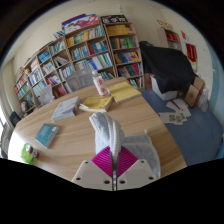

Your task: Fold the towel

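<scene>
My gripper (112,152) is shut on a pale grey towel (104,128). The pink pads (100,160) press together with a thin strip of cloth between them. The towel rises from the fingertips as a bunched fold, held up above the wooden table (70,140). Most of the towel's lower part is hidden behind the fingers.
On the table lie a blue book (46,134), a green object (28,153), a yellow sheet (98,102), a bottle (98,84) and papers (66,108). A person in dark clothes (168,70) sits at the far right. Bookshelves (90,50) line the back wall.
</scene>
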`<state>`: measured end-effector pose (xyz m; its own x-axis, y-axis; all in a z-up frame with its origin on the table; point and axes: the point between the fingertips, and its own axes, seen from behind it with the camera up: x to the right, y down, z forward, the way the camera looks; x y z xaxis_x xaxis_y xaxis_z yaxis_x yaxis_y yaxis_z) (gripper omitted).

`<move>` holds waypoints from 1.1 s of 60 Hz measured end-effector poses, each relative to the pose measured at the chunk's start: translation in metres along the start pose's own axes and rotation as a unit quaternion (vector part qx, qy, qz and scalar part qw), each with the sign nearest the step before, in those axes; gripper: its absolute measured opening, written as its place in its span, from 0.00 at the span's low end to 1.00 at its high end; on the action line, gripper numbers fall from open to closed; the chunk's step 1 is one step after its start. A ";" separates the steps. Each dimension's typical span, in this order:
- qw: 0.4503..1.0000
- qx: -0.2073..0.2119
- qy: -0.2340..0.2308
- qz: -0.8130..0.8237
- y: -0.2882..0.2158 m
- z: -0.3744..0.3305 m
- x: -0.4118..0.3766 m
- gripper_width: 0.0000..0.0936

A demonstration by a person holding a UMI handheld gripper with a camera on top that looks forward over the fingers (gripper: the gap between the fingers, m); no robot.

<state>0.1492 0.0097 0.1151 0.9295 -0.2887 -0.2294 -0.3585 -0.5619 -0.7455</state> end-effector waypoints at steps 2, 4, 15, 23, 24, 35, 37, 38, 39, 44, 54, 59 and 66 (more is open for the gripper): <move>1.000 -0.006 0.022 0.011 0.007 0.003 0.028 0.03; 0.999 -0.017 0.043 0.023 0.016 0.003 0.062 0.04; 0.994 -0.070 0.068 0.044 0.079 0.038 0.114 0.04; 0.992 -0.086 0.080 0.040 0.079 0.034 0.115 0.16; 0.992 -0.088 0.080 0.043 0.080 0.032 0.115 0.22; 0.992 -0.020 0.075 0.100 0.018 -0.040 0.092 0.88; 0.993 0.001 0.074 0.095 0.005 -0.061 0.086 0.89; 0.993 0.009 0.076 0.092 -0.005 -0.078 0.083 0.89; 0.993 0.018 0.079 0.086 -0.010 -0.089 0.081 0.89; 0.993 0.039 0.098 0.060 -0.014 -0.133 0.068 0.89; 0.995 0.057 0.070 0.033 0.003 -0.226 0.008 0.89; 0.996 0.057 0.061 0.021 0.022 -0.264 -0.012 0.89; 0.998 0.045 0.048 0.018 0.046 -0.293 -0.026 0.89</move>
<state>0.0830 -0.2351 0.2701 0.9021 -0.3822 -0.2001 -0.3786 -0.4790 -0.7920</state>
